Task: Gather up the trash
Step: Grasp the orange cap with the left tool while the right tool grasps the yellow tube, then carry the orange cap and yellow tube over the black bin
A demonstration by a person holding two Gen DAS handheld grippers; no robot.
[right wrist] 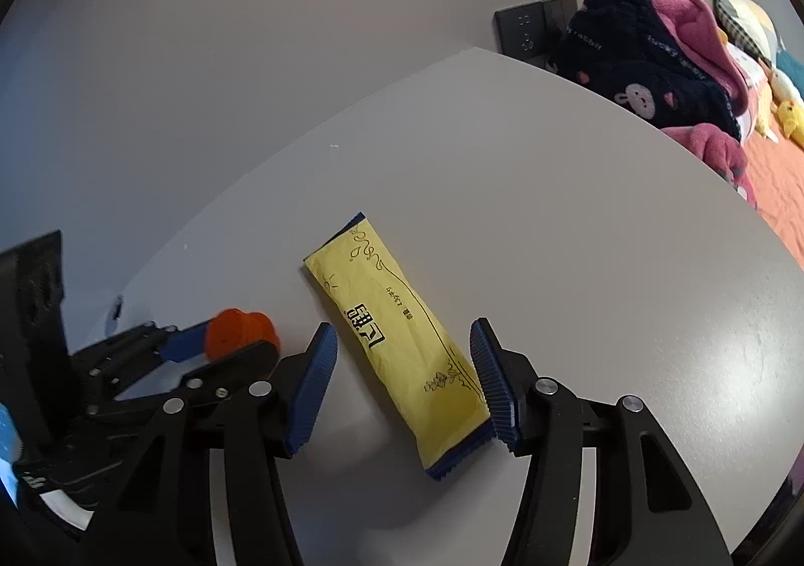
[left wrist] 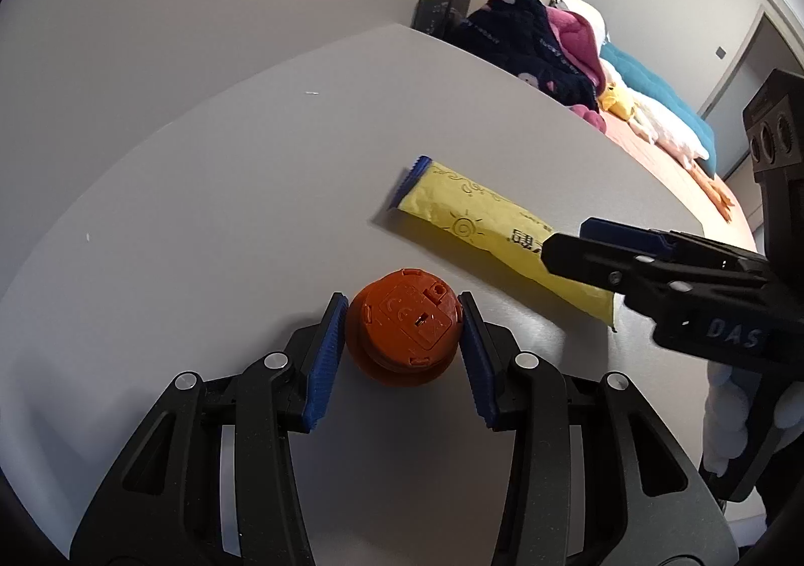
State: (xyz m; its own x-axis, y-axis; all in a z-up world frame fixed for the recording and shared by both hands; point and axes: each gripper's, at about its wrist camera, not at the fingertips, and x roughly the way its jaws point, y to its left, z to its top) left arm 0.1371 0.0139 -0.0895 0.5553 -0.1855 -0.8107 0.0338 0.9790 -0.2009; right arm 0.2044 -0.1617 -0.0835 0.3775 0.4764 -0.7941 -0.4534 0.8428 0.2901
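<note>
The wrapper [right wrist: 397, 345], a flat yellow packet with blue crimped ends, lies on the grey desk [right wrist: 603, 264] well in from the far edge. Its long axis runs diagonally: the near end sits between the pads of the right gripper [right wrist: 402, 375], the far end points away toward the wall. The axis is skewed to the jaw line, so the right pad [right wrist: 495, 390] touches or nearly touches the near edge of the packet, while the left pad stands apart from it. The right jaws are spread, gripping nothing.

The orange cap [left wrist: 404, 327], a round plastic piece lying flat, sits on the desk nearer the front edge, left of the wrapper. The left gripper [left wrist: 402, 340] brackets it: both pads are at or just beside its rim. Firm contact cannot be confirmed; the jaws are spread to the cap's width.

Judgement: each gripper is nearest its own item. The right closure depends on the packet's skew; closing across the short axis near the crimped end should pinch it.

Beyond the far right edge: a bed [right wrist: 784, 174] with piled clothes [right wrist: 653, 64]
</note>
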